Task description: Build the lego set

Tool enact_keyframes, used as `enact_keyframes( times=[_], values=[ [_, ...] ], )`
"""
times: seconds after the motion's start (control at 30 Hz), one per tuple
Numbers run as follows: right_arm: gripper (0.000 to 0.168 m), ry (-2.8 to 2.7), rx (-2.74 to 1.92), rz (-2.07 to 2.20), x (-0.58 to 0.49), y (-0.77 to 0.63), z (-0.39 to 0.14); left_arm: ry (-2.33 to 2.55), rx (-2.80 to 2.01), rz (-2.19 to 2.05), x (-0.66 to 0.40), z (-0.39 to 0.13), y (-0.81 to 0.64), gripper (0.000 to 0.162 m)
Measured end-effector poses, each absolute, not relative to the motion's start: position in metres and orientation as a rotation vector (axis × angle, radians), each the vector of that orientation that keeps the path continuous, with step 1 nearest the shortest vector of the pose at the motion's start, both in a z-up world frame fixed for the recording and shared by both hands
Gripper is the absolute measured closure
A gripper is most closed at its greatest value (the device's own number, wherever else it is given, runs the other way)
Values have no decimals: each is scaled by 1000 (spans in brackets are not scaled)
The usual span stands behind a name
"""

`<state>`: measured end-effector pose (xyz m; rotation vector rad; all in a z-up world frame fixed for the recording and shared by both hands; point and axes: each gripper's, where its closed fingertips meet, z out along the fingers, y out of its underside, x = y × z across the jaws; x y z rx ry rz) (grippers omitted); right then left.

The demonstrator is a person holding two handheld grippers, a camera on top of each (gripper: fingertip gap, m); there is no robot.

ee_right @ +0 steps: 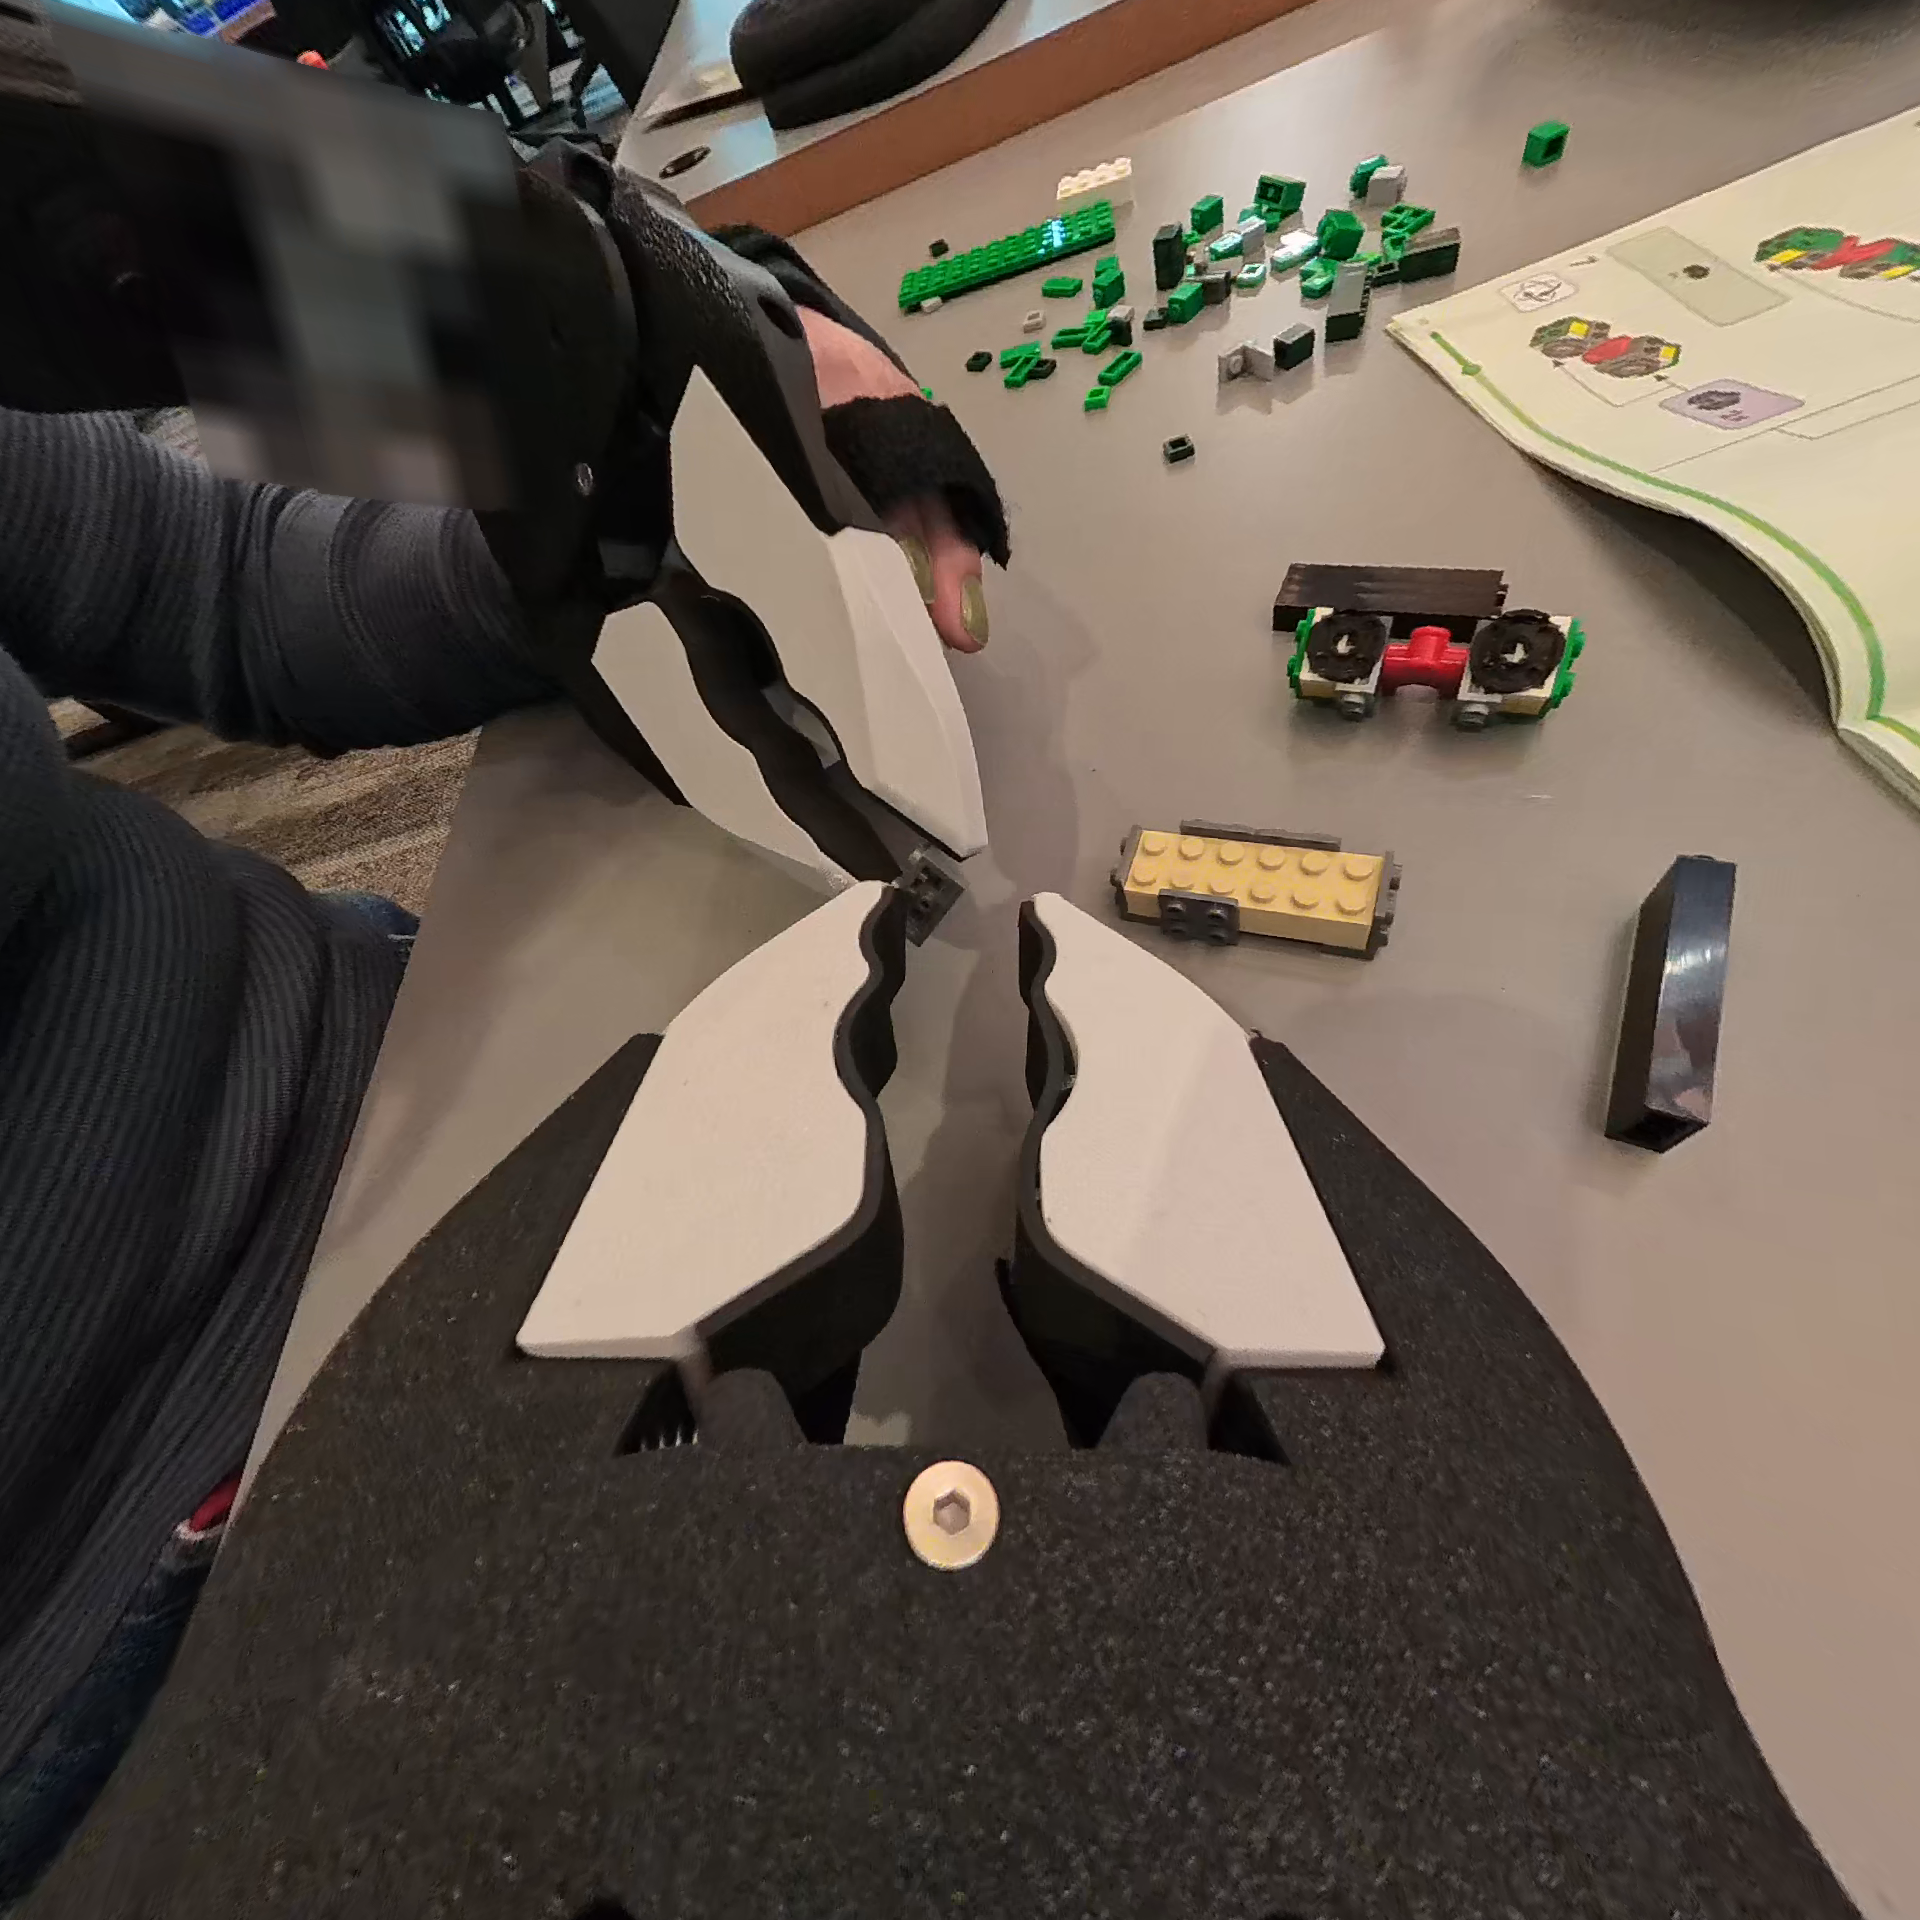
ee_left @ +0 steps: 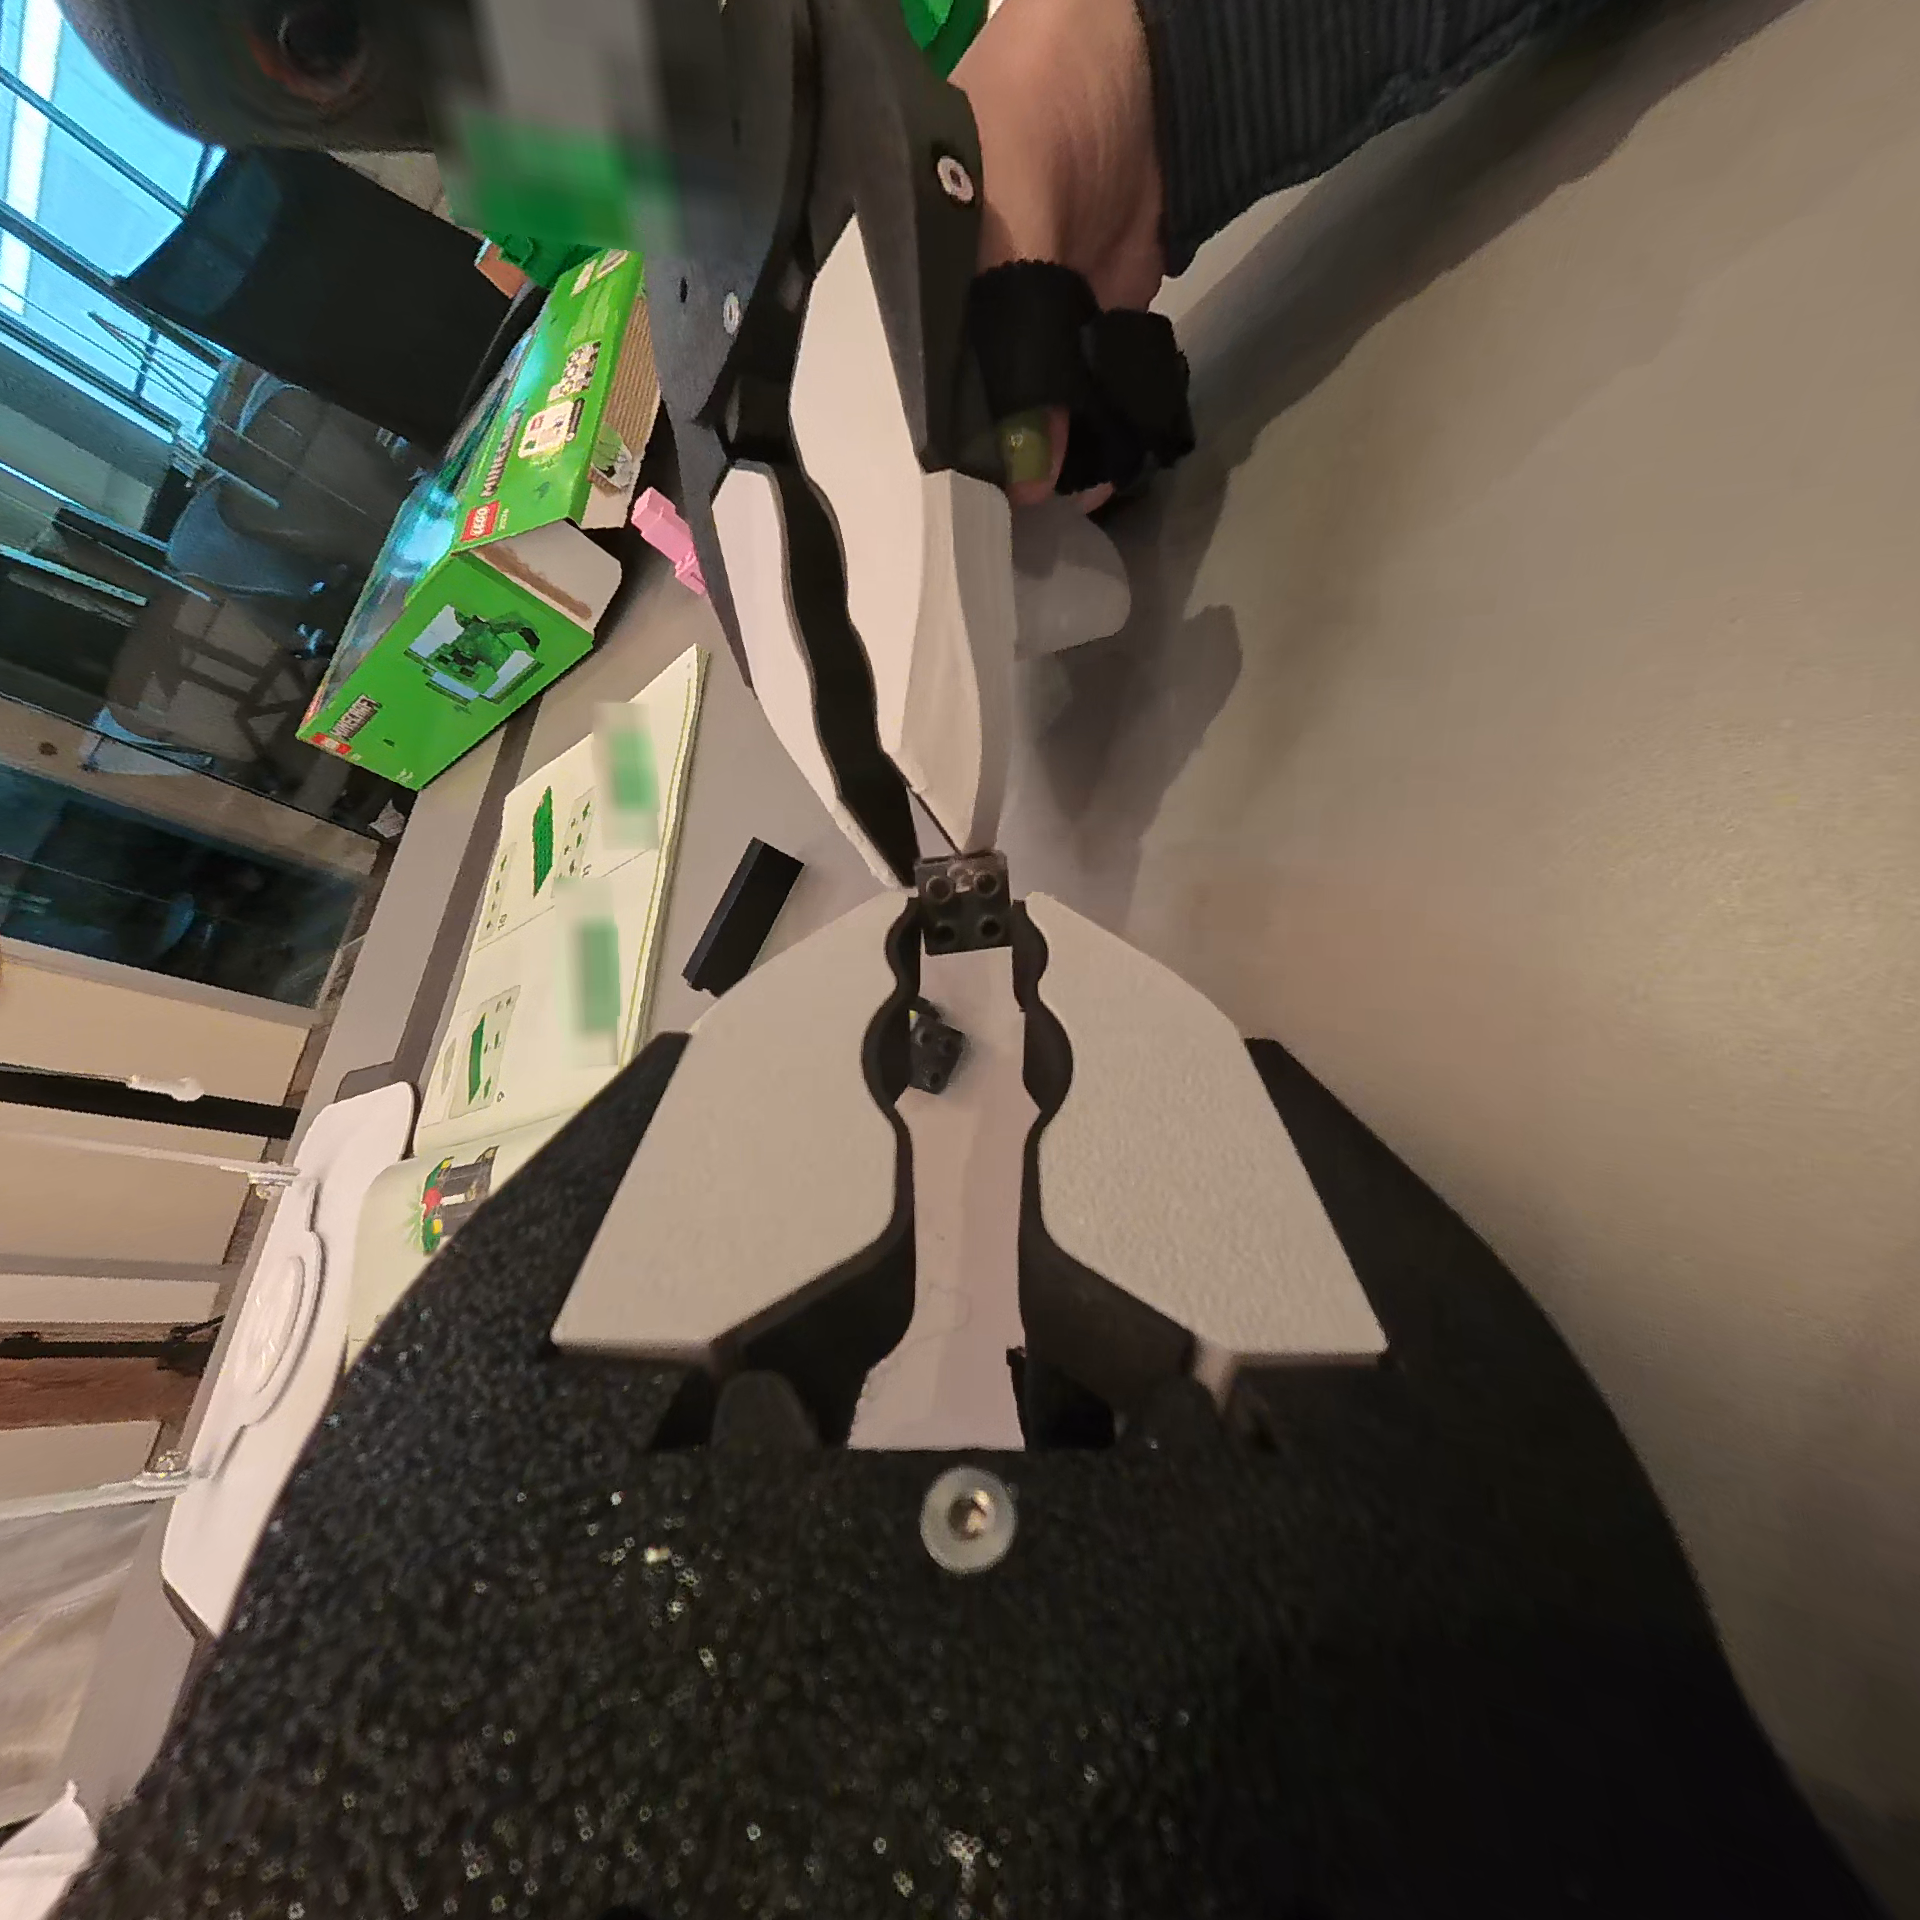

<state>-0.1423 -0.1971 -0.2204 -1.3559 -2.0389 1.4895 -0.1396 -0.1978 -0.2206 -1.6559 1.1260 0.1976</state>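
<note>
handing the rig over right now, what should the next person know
Left gripper: shut on a small dark grey brick, held up off the table.
Right gripper: open, fingers beside that brick, not gripping it.
On the table: tan brick assembly, green-and-red sub-assembly, long black brick, loose green pieces, open instruction booklet.
Done: two small sub-assemblies.
Left: probably fit the grey brick; many pieces lie loose.
</note>
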Motion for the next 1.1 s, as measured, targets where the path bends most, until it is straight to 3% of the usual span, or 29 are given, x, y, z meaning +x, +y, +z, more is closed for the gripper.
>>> enact_keyframes(
  times=[0.83, 1.0, 1.1],
  values=[
    [158, -1963, -1344, 1737, -139, -201, -202, 1080, -1557, 263, -136, -207, -195, 146],
    [158, -1892, -1338, 1850, -138, -198, -191, 1017, -1553, 241, -139, -202, -193, 132],
    [158, -1892, -1337, 1855, -138, -198, -191, 999, -1549, 216, -138, -199, -193, 133]
  ],
)
